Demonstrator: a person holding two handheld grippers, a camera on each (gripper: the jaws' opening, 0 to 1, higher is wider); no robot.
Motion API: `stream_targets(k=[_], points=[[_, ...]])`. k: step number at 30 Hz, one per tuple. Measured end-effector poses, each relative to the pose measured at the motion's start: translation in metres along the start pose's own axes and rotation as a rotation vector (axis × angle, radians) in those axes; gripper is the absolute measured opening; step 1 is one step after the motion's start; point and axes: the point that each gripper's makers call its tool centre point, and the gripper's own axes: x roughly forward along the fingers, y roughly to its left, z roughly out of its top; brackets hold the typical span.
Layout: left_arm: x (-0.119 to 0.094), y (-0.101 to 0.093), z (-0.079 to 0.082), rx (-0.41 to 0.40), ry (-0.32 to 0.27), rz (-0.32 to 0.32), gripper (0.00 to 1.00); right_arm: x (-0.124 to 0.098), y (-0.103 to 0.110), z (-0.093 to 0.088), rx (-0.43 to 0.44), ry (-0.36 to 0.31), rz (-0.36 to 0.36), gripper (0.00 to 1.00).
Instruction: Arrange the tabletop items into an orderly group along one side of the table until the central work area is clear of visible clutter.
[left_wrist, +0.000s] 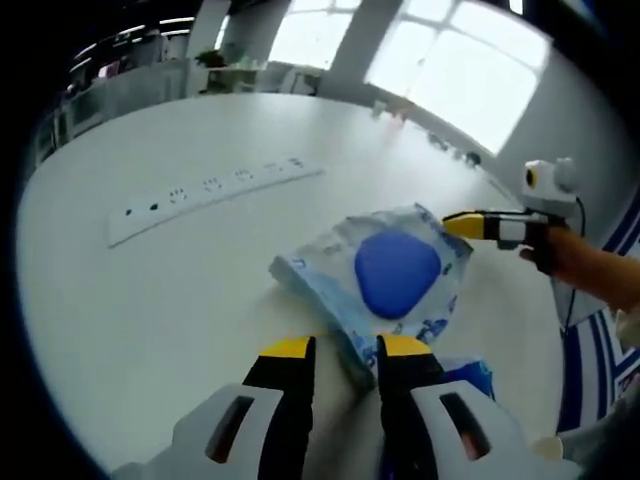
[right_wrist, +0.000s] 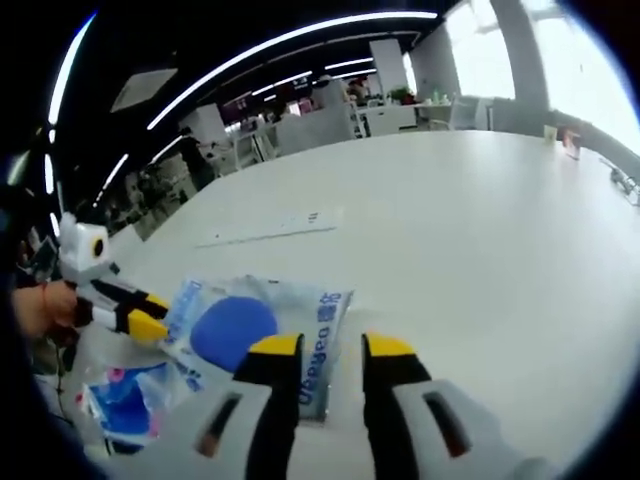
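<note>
- On the white bench (left_wrist: 180, 300), a clear plastic packet (left_wrist: 385, 275) with blue print and a round blue item inside lies flat, near one edge; a second blue-printed packet (right_wrist: 125, 405) lies beside it toward that edge.
- Left gripper (left_wrist: 345, 350): yellow-tipped black fingers (left_wrist: 288, 350) stand a narrow gap apart at the near edge of the packet, one finger at each side of its corner. Whether they pinch the plastic cannot be told.
- Right gripper (right_wrist: 332, 350): seen in its own view, the fingers (right_wrist: 392, 348) are parted, with the packet's printed end (right_wrist: 315, 350) lying at the left finger; contact cannot be told. In the left gripper view the same tool (left_wrist: 475, 226) sits at the packet's far corner, held by a person's hand (left_wrist: 565, 255).
- A long white power strip (left_wrist: 215, 195) lies on the bench beyond the packet, well apart from it.
- Background: windows and office desks behind the bench.
</note>
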Motion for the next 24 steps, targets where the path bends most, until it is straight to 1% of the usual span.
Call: stream_targets(k=[2, 8, 10, 13, 17, 21, 24], points=[[-0.001, 0.0, 0.0, 0.005, 0.001, 0.0, 0.21, -0.001, 0.001, 0.003, 0.004, -0.014, 0.003, 0.23], [-0.004, 0.002, 0.004, 0.013, -0.009, 0.01, 0.25, -0.002, 0.001, 0.006, 0.003, -0.022, -0.002, 0.29], [-0.005, 0.002, 0.006, 0.015, -0.017, 0.012, 0.27, -0.003, 0.004, 0.009, -0.002, -0.036, 0.013, 0.32], [-0.008, 0.003, 0.008, 0.02, -0.025, 0.021, 0.32, -0.003, 0.006, 0.011, -0.022, -0.041, 0.02, 0.38], [-0.011, 0.005, 0.01, 0.024, -0.033, 0.032, 0.34, -0.004, 0.007, 0.013, -0.021, -0.044, 0.023, 0.39], [-0.015, 0.005, 0.012, 0.027, -0.041, 0.037, 0.36, -0.007, 0.009, 0.016, -0.015, -0.06, 0.027, 0.43], [-0.018, 0.005, 0.014, 0.032, -0.048, 0.041, 0.36, -0.009, 0.012, 0.016, -0.019, -0.056, 0.034, 0.45]])
